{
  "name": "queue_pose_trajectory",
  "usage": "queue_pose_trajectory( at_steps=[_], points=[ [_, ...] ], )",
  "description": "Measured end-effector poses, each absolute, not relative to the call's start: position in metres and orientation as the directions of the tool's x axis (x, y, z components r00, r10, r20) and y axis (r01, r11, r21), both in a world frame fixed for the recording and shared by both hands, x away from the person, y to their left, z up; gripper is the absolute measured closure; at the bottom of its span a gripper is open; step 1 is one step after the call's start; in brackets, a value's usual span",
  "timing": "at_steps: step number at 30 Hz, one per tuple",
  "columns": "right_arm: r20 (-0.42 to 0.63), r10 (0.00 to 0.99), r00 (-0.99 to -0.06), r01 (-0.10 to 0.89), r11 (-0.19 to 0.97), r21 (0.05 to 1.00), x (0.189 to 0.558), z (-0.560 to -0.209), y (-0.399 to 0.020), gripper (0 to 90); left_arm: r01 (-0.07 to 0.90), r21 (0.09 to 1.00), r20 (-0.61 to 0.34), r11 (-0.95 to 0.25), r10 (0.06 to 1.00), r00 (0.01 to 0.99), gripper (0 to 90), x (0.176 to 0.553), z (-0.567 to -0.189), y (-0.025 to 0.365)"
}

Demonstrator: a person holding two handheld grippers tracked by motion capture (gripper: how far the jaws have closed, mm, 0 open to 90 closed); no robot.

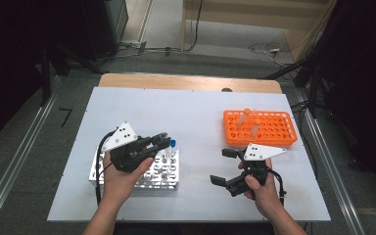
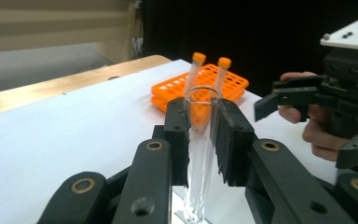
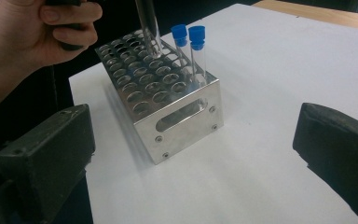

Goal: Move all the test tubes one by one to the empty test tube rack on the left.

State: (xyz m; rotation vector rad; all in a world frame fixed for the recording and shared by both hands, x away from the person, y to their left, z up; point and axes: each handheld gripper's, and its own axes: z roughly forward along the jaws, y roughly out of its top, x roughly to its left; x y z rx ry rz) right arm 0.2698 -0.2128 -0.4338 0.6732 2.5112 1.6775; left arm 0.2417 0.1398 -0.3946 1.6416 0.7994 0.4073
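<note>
My left gripper (image 1: 164, 142) is shut on a clear, uncapped glass tube (image 2: 200, 140), gripped upright just below its rim between the black pads (image 2: 233, 135). The tube (image 3: 148, 23) hangs over the far rows of the metal rack (image 3: 182, 116), its lower end at the rack's top. I cannot tell whether it sits in a hole. Two blue-capped tubes (image 3: 189, 35) stand at the rack's near corner. My right gripper (image 1: 224, 166) stands open and empty to the right of the rack, its pads (image 3: 46, 158) wide apart and facing it.
An orange rack (image 1: 274, 129) at the back right holds two orange-capped tubes (image 2: 198, 58), both leaning. The metal rack (image 1: 161, 176) lies at the white table's (image 1: 191, 107) front left. Bare table lies between the racks.
</note>
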Motion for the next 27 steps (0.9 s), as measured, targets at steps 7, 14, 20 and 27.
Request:
queue_pose_trajectory(
  at_steps=[7,14,20,27],
  points=[
    [0.192,0.397,-0.897,0.329,0.313,0.891,0.272,-0.435,-0.218,0.0,0.278,0.960,-0.164,-0.034,0.736,0.656,76.4,0.244,-0.397,0.158],
    [0.184,0.418,-0.890,0.330,0.311,0.891,0.273,-0.437,-0.221,0.0,0.287,0.957,-0.159,-0.030,0.777,0.609,76.4,0.252,-0.410,0.162],
    [0.184,0.428,-0.885,0.335,0.312,0.889,0.275,-0.438,-0.222,0.0,0.312,0.950,-0.177,-0.019,0.788,0.590,76.4,0.258,-0.423,0.160],
    [0.180,0.435,-0.882,0.337,0.316,0.887,0.275,-0.440,-0.224,0.0,0.311,0.948,-0.137,-0.063,0.804,0.579,76.3,0.261,-0.431,0.151]
  ],
)
